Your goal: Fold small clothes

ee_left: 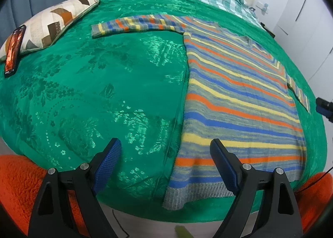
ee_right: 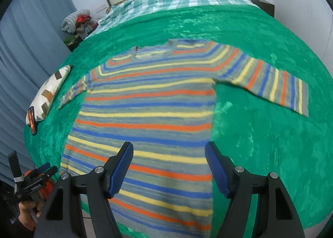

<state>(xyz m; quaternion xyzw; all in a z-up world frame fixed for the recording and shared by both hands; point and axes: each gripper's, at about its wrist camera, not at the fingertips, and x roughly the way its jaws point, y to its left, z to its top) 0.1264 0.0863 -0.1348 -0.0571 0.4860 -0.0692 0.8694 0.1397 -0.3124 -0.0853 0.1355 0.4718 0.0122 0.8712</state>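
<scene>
Sweater (ee_right: 145, 117): flat on the green bedspread (ee_left: 93, 83), sleeves out. Your left hand-held gripper (ee_left: 166, 163) and right hand-held gripper (ee_right: 168, 167): both open, empty. Risk: your pads may snag the bedspread with the hem. Nearby: pillow (ee_left: 52, 23), phone (ee_left: 14, 48), clear of your fold.

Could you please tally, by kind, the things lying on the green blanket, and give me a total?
Striped sweater: 1
Patterned cushion: 1
Phone: 1
Total: 3, all on the green blanket.
</scene>
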